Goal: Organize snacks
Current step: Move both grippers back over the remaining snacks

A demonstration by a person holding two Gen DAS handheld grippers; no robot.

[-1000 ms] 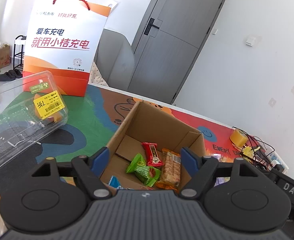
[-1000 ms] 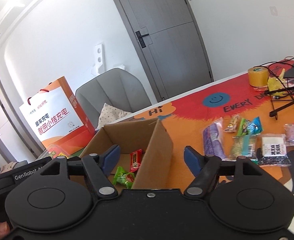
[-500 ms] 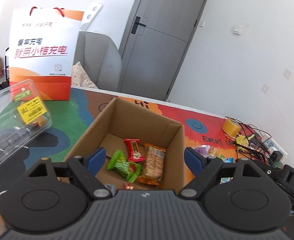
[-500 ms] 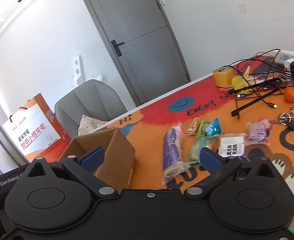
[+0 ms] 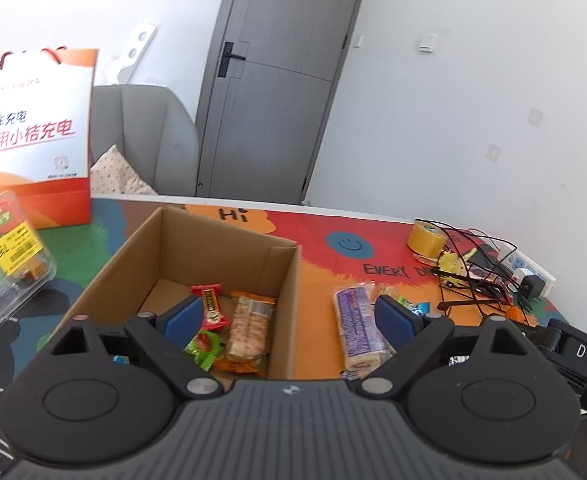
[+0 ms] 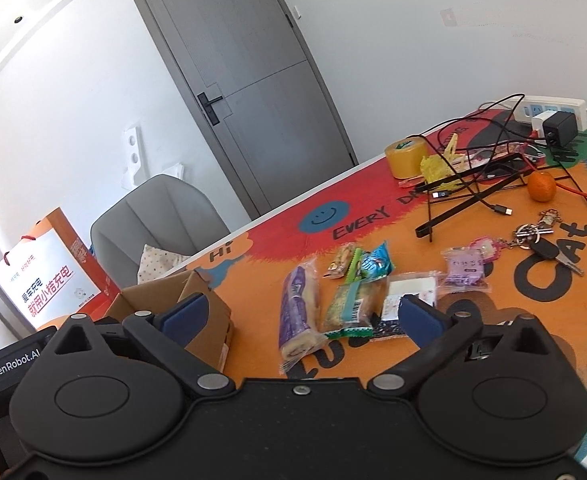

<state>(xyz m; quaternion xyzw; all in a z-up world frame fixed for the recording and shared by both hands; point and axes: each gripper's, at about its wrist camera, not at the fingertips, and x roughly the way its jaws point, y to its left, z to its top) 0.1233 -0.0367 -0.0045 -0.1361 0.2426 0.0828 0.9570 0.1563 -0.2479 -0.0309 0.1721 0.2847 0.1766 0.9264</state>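
An open cardboard box [image 5: 217, 240] sits on the colourful mat and holds a red bar [image 5: 210, 309], a green packet [image 5: 205, 346] and an orange cracker pack [image 5: 249, 326]. To its right lies a long purple roll pack [image 5: 357, 326], also in the right wrist view [image 6: 299, 312], beside a green-banded pack [image 6: 351, 304], a blue packet [image 6: 375, 266], a white-labelled pack [image 6: 407, 298] and a purple pouch [image 6: 465, 272]. My left gripper [image 5: 289, 318] is open and empty above the box's right wall. My right gripper [image 6: 301, 314] is open and empty above the loose snacks.
An orange-and-white paper bag [image 5: 33, 136] and a clear plastic clamshell [image 5: 5, 264] stand left of the box. At the far right are a tape roll [image 6: 407, 158], a black wire stand with cables [image 6: 473, 188], an orange [image 6: 541, 186], keys [image 6: 541, 240] and a power strip [image 6: 553, 110].
Both grippers have swung right, away from the box and toward the loose snacks. Both stay open and empty.
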